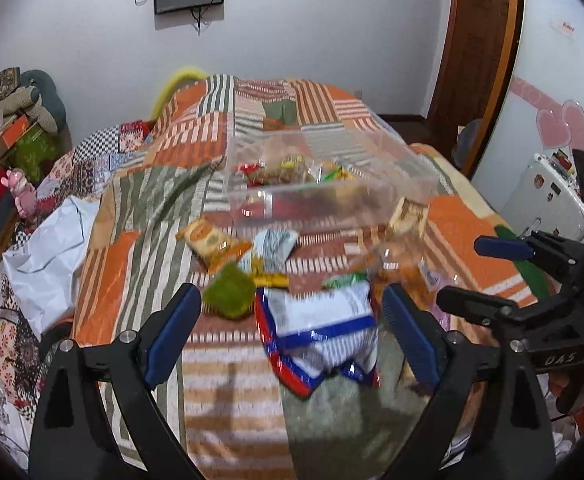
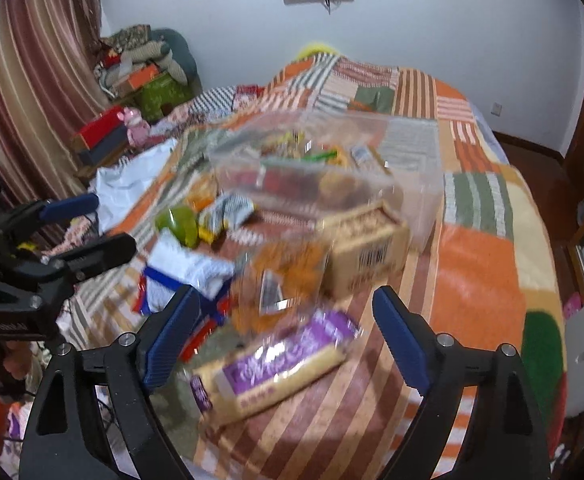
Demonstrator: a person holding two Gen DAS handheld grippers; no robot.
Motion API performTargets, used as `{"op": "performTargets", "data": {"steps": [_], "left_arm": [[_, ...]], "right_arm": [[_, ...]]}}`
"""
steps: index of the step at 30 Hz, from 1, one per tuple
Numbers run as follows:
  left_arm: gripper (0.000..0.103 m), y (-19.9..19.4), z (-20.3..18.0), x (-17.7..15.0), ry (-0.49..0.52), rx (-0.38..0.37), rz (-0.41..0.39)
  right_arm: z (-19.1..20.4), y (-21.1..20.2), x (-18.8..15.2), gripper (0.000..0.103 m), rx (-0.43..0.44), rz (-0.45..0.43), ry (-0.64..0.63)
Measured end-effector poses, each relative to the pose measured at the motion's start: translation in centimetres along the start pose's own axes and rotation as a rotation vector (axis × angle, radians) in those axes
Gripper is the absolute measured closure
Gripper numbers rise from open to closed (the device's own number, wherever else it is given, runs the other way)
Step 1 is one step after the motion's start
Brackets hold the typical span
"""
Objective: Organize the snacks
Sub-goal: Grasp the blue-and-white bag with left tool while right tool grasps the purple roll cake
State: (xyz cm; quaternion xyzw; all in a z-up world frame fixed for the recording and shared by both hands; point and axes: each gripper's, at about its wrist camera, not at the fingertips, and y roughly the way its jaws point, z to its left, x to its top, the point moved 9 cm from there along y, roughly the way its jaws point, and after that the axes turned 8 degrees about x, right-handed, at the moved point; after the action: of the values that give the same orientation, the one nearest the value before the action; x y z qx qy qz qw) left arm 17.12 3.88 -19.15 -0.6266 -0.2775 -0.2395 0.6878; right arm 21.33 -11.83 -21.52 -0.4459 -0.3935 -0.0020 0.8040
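Note:
A clear plastic bin (image 1: 332, 200) (image 2: 424, 184) holding several snacks sits on the patchwork bedspread. Loose snacks lie in front of it: a white-and-blue packet (image 1: 320, 332) (image 2: 187, 268), a green round snack (image 1: 229, 290) (image 2: 179, 224), an orange packet (image 1: 211, 242), a grey-white packet (image 1: 273, 244) (image 2: 229, 210), a clear bag of orange snacks (image 2: 279, 276), a tan box (image 2: 366, 244) and a purple-and-yellow packet (image 2: 275, 368). My left gripper (image 1: 292, 332) is open above the white-and-blue packet. My right gripper (image 2: 287, 336) is open above the purple packet.
A white plastic bag (image 1: 47, 256) lies at the bed's left edge. Boxes and a pink toy (image 1: 21, 192) stand on the left. A white fridge (image 1: 544, 196) and a wooden door (image 1: 476, 40) are on the right. A striped curtain (image 2: 23, 92) hangs left.

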Motion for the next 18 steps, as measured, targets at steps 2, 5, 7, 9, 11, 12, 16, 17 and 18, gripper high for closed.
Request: {"op": "performTargets", "data": {"steps": [2,5,7,9,11,12,16,17,18], "left_arm": [[0.01,0.3,0.1,-0.9,-0.006,-0.001,0.019],[0.01,0.7,0.1,-1.8,-0.018,-0.009,0.045],[0.01,1.2,-0.1,-2.4,-0.027,-0.018,0.065],[0.01,1.5,-0.4,-2.8,-0.031,-0.026,0.081],[0.01,2.0,-0.9,-3.3,-0.031,-0.044,0.102],[0.01,2.3,-1.2,-3.4,-0.029,-0.05,0.111],[0.01,3.4,-2.2,-3.9,-0.026,-0.057,0.139],[0.01,3.8,-2.4,-4.0,-0.034,-0.062,0.149],[0.01,4.0,-2.5,-4.1,-0.039,-0.067,0.157]], "right_arm": [[0.0,1.0,-1.1,0.016,-0.002,0.035,0.006],[-0.1,1.9,-2.2,0.016,-0.02,0.072,0.012],[-0.3,2.2,-2.7,0.016,-0.032,0.089,0.009],[-0.8,2.1,-3.1,0.016,-0.033,0.094,0.008],[-1.3,1.9,-3.5,0.016,-0.022,0.099,0.012],[-1.6,1.6,-3.6,0.016,-0.018,0.1,0.015],[-3.6,0.3,-4.3,0.016,-0.034,0.098,0.036],[-4.0,0.0,-4.4,0.016,-0.038,0.096,0.044],[-4.3,-0.2,-4.4,0.016,-0.043,0.096,0.051]]}}
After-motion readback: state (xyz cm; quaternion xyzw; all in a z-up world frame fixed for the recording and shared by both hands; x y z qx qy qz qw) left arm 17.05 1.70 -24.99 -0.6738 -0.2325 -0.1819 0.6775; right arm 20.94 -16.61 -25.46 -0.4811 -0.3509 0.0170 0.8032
